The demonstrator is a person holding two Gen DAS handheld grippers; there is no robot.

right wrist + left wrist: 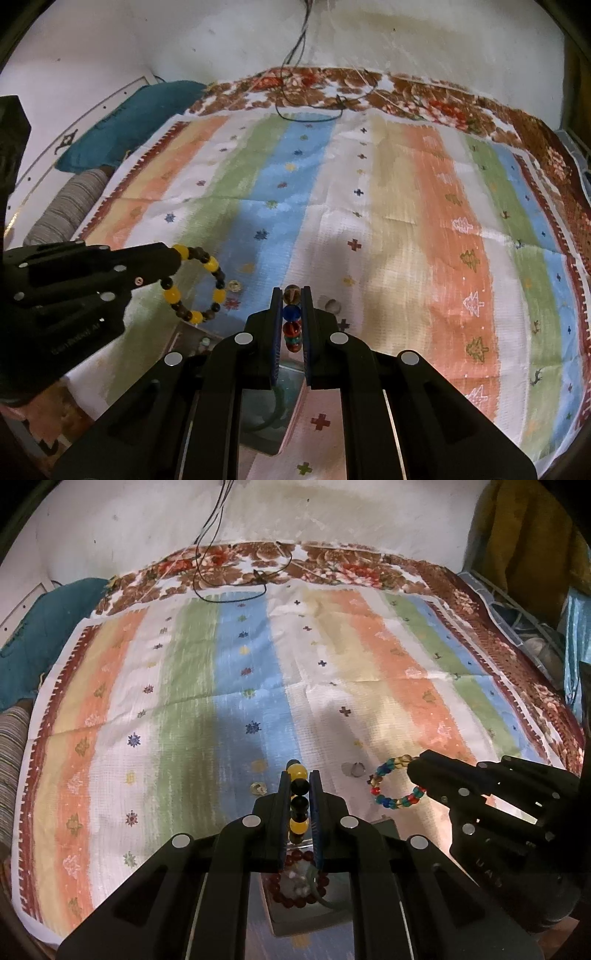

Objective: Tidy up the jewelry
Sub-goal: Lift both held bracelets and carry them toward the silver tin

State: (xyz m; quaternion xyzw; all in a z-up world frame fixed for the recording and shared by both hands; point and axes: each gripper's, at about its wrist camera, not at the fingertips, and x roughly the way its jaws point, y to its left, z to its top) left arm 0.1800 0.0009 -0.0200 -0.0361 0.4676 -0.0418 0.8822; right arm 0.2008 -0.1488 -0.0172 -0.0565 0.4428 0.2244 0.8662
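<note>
Below my left gripper [299, 794] sits the clear box [295, 915]; it pinches the yellow-and-black bracelet [298, 801] right above, nearer than my right gripper [291, 317], clamped on the multicoloured bracelet [291, 325], rings [356, 770] beyond

This looks like a bedroom in a home. A bed [517, 642] with a brown flower sheet stands against a plain white wall [332, 513], and a striped cloth [240, 672] in orange, green, blue and white lies spread on top of it. A blue pillow [125, 122] and a grey striped roll [62, 210] sit at the side, and thin black wires [210, 542] hang down the wall.
</note>
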